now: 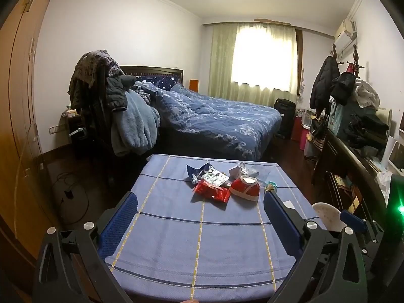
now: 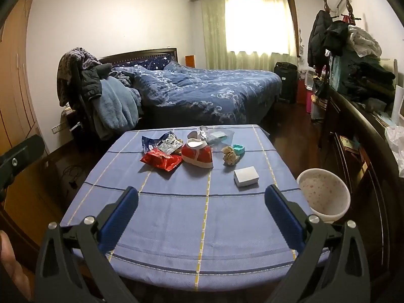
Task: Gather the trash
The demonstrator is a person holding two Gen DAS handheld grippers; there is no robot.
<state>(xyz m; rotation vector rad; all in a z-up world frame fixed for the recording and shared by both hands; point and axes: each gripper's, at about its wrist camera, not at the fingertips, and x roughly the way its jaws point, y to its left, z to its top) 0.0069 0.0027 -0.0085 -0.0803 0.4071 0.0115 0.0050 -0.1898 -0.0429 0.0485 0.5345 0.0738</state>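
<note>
Left hand-held gripper (image 1: 200, 207): we see its blue pads spread wide apart, nothing between them, hovering over the near part of the surface.
Right hand-held gripper (image 2: 201, 199): we find it likewise wide apart and empty, above the near edge.
Surface (image 2: 176, 227): we note a blue checked cloth covering it.
Red wrapper (image 2: 161, 160): crumpled, far left of centre, touching the red shoe.
Blue-and-white wrappers (image 2: 161, 142): just beyond the red wrapper.
Red shoe (image 2: 198, 155): small, white-trimmed, at the far centre.
Clear bag (image 2: 218, 135): far side, behind the shoe.
Brown scrap (image 2: 230, 155): right of the shoe, beside a teal piece (image 2: 238, 149).
White box (image 2: 246, 176): right side, nearer to us.
Bin (image 2: 324, 194): we see a white speckled tub on the floor, just beside the right edge.
</note>
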